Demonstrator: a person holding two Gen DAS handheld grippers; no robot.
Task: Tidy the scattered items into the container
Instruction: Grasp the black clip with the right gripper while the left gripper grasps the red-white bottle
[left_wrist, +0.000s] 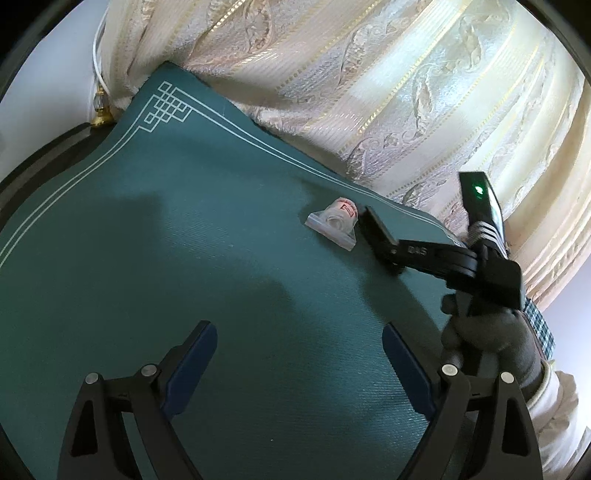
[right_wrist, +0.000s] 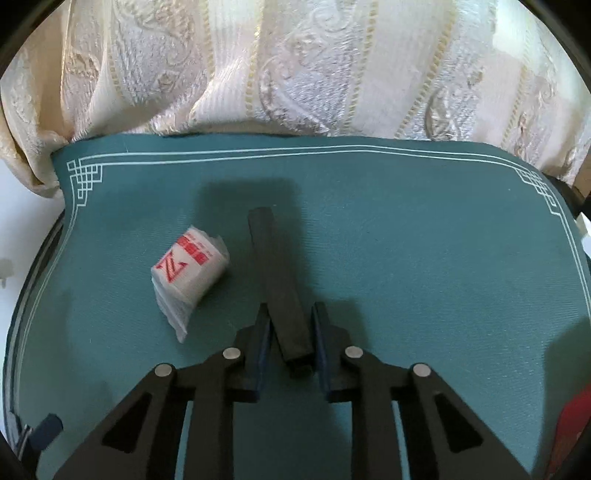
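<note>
A long black bar (right_wrist: 280, 288) lies between the pads of my right gripper (right_wrist: 290, 325), which is shut on its near end; the bar points away over the green mat (right_wrist: 424, 258). A small roll of white plastic with red print (right_wrist: 188, 273) lies on the mat to the bar's left. In the left wrist view the same roll (left_wrist: 334, 221) lies at mid-right, with the black bar (left_wrist: 380, 236) and the right gripper beside it, held by a gloved hand (left_wrist: 480, 339). My left gripper (left_wrist: 299, 365) is open and empty above the mat (left_wrist: 184, 240). No container is in view.
A patterned cream curtain (right_wrist: 295, 66) hangs along the far edge of the mat. The dark table rim (left_wrist: 37, 162) shows at the left. Something red (right_wrist: 572, 424) sits at the far right edge of the right wrist view.
</note>
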